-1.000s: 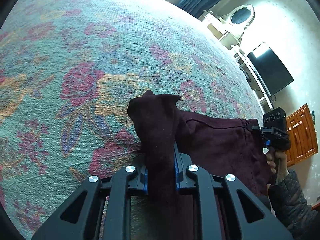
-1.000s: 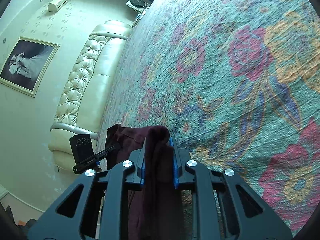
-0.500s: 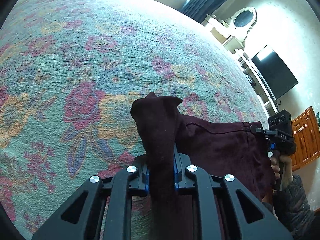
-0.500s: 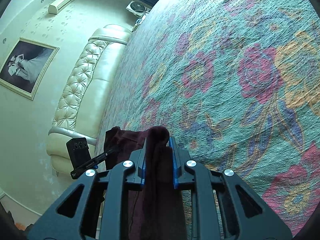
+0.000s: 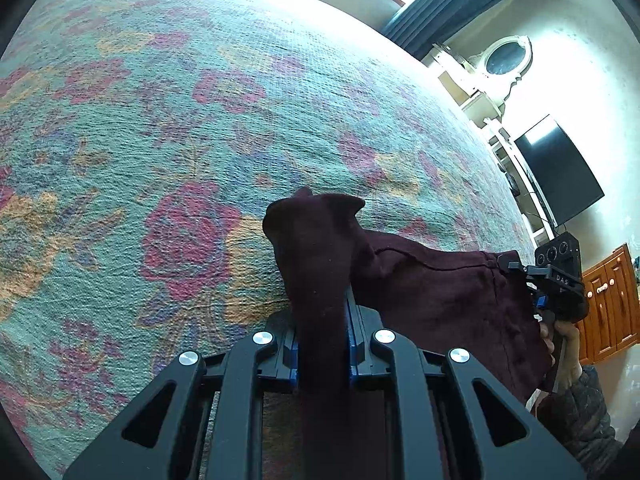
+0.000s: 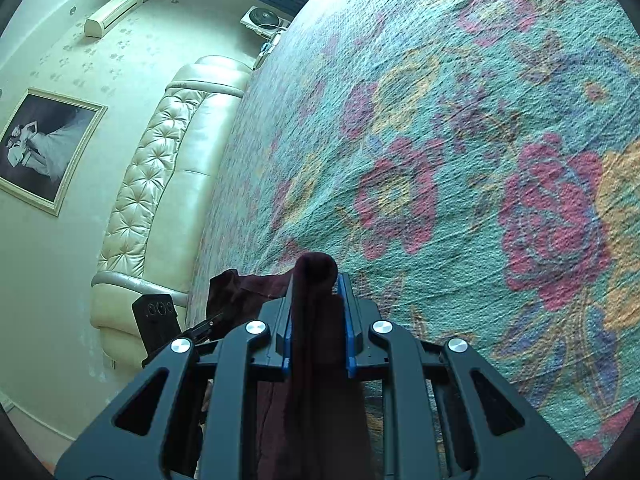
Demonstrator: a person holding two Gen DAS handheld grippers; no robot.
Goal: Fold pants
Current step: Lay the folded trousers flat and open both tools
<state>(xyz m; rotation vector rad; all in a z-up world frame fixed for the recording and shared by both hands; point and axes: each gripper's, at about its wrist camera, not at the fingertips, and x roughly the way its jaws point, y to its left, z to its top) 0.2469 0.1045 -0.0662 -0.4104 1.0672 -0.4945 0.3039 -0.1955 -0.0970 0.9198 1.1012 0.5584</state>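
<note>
A bunched fold of the dark maroon pants (image 5: 440, 292) is clamped between the blue pads of the left gripper (image 5: 322, 332), whose jaws are nearly closed on the cloth. A lump of the fabric stands up past the fingertips toward 12 o'clock. From that lump the cloth is stretched toward 3 o'clock, where its far corner is pinched by the right gripper (image 5: 516, 266), held in a hand (image 5: 560, 352) with a padded sleeve (image 5: 580, 420) below it at 5 o'clock.

In the right wrist view another thick fold of the pants (image 6: 316, 320) is seen squeezed between the nearly closed jaws of the right gripper (image 6: 316, 320), with more cloth hanging below. The left gripper (image 6: 212, 322) is seen at 9 o'clock, gripping the other end.

The pants are held above a floral bedspread (image 5: 180, 140), teal with red and orange flowers. A cream tufted headboard (image 6: 160, 184) is seen at 10 o'clock in the right view; a dark TV (image 5: 556, 172) at 3 o'clock in the left view.
</note>
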